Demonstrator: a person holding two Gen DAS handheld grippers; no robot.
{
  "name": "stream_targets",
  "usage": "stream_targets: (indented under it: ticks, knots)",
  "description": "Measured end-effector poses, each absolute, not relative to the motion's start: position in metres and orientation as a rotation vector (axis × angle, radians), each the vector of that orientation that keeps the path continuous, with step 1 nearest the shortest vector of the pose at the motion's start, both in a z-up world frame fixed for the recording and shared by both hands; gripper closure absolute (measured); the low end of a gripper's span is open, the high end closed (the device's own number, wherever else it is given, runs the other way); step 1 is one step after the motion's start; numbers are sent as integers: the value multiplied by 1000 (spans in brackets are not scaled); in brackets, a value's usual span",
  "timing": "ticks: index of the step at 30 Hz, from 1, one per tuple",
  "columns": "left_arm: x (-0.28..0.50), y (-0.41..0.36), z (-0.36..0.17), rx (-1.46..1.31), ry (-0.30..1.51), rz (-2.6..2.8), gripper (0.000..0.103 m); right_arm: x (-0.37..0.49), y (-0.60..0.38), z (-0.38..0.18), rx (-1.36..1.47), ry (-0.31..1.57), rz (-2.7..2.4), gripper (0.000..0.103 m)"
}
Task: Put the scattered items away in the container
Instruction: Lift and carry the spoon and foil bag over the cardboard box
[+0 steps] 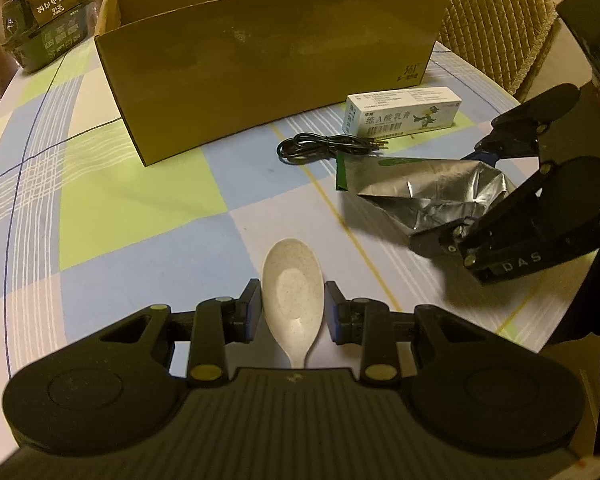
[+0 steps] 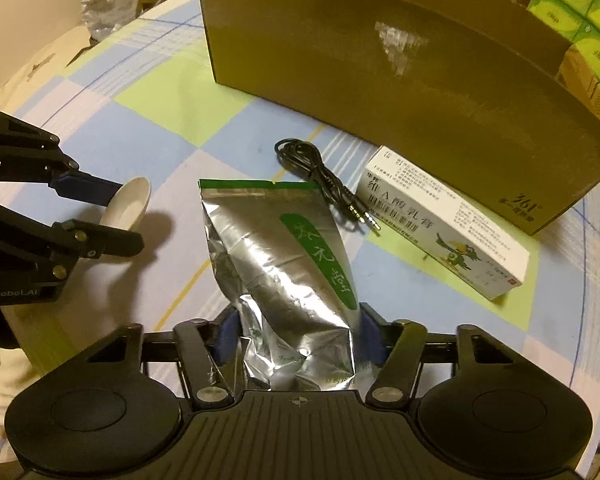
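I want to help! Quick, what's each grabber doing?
Left gripper: shut on the white spoon.
Right gripper: shut on the foil pouch.

Speckled cream spoon (image 1: 293, 294), silver pouch (image 2: 288, 256)

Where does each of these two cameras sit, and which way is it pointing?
Left wrist: on the left gripper, looking down past its fingers at the white spoon between them; the right gripper shows beside it.
Right wrist: on the right gripper, looking down at the foil pouch in its jaws.
Shared: cardboard box, medicine box, black cable.
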State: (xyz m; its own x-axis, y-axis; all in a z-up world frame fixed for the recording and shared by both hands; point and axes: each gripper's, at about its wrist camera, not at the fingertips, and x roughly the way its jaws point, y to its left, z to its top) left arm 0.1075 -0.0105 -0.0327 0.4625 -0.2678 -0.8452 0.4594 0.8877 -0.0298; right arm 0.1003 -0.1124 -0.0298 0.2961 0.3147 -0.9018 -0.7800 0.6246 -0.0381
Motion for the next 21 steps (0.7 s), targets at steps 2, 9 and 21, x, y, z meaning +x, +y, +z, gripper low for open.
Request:
stream_targets:
  ticks: [2,9,21]
  knots:
    - [106,-10,-31,213,991,-453,76,96,-116,-28,-525,1015,767,49]
    - [101,-9,-20,215,971,-450,76,80,-132,-14,-467,986,733,50]
    - [93,-12,7,215,927,-447,76,65,-148,21,-408,918,697,50]
